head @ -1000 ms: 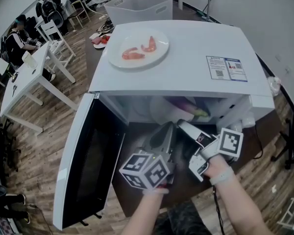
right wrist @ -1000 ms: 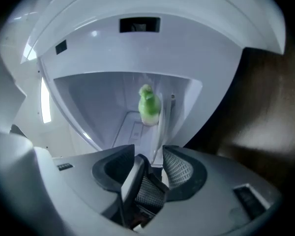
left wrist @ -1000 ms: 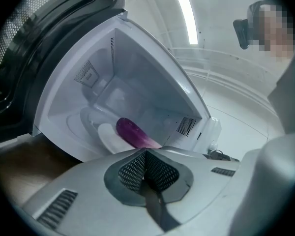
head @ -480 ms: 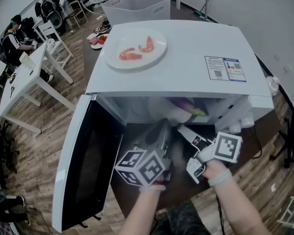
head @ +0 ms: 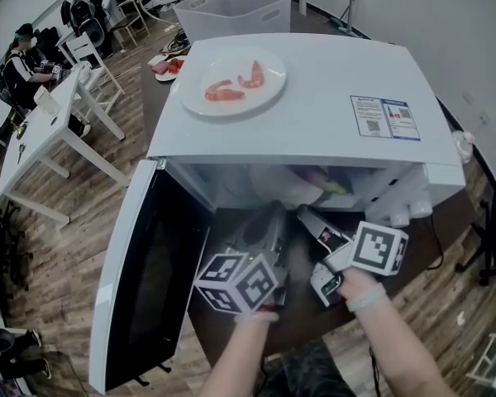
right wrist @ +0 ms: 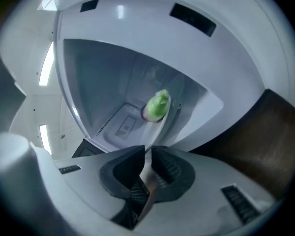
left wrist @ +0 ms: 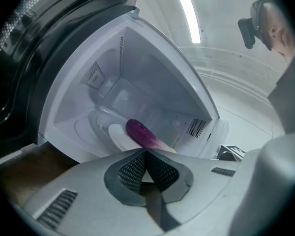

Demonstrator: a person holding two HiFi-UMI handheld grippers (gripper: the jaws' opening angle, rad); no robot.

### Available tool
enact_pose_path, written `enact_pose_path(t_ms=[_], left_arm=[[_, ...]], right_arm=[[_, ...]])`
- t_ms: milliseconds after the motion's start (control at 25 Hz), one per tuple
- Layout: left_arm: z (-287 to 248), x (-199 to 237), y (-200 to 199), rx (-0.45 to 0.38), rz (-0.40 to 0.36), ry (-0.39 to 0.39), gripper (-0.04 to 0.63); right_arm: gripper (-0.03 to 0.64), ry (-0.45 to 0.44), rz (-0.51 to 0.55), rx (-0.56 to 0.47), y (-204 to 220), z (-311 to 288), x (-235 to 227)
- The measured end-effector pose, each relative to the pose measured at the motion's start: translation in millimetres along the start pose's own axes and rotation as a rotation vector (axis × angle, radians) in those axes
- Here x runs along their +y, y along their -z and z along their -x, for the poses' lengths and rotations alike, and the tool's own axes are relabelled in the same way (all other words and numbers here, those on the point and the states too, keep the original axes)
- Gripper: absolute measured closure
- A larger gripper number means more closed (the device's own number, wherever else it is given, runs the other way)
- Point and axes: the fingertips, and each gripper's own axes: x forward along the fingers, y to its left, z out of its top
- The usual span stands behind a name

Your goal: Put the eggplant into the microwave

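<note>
- Closing on nothing, your right gripper [right wrist: 148, 150] jaws have just narrowed to a slit; your left gripper [left wrist: 146, 152] jaws meet, empty.
- The eggplant [left wrist: 140, 133] lies on a plate [left wrist: 116, 137] inside the microwave [head: 314, 98].
- Back both out, then swing the door [head: 149, 279] shut.

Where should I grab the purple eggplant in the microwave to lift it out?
Grip the eggplant around its purple middle, coming in through the microwave's open front. It lies flat on the plate, long and rounded, so jaws probably fit across its width.
</note>
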Motion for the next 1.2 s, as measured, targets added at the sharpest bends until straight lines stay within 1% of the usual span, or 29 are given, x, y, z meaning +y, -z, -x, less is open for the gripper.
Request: enact_pose_path(t_ms=[80, 200, 400, 800, 960, 1200], left_arm=[[1, 2, 1, 0.010, -0.027, -0.016, 0.591], [0, 3, 4, 0.025, -0.077, -0.035, 0.591], [-3, 6, 6, 0.036, -0.119, -0.056, 0.591], [-8, 8, 0, 0.024, -0.115, -0.058, 0.591], [-11, 7, -2, 0.026, -0.132, -0.069, 0.591], [-13, 9, 0, 0.035, -0.146, -0.081, 0.591]], right_arm=[[0.572, 0.028, 0.017, 0.003, -1, -1, -3], [0.568, 0.103, 0.074, 0.010, -3, 0, -12], [0.566, 0.098, 0.098, 0.012, -4, -7, -9], [0.572, 0.098, 0.106, 0.007, -9, -10, -7], [0.572, 0.111, 0.113, 0.002, -13, -11, -7], [0.571, 0.147, 0.186, 0.008, -15, -15, -2]])
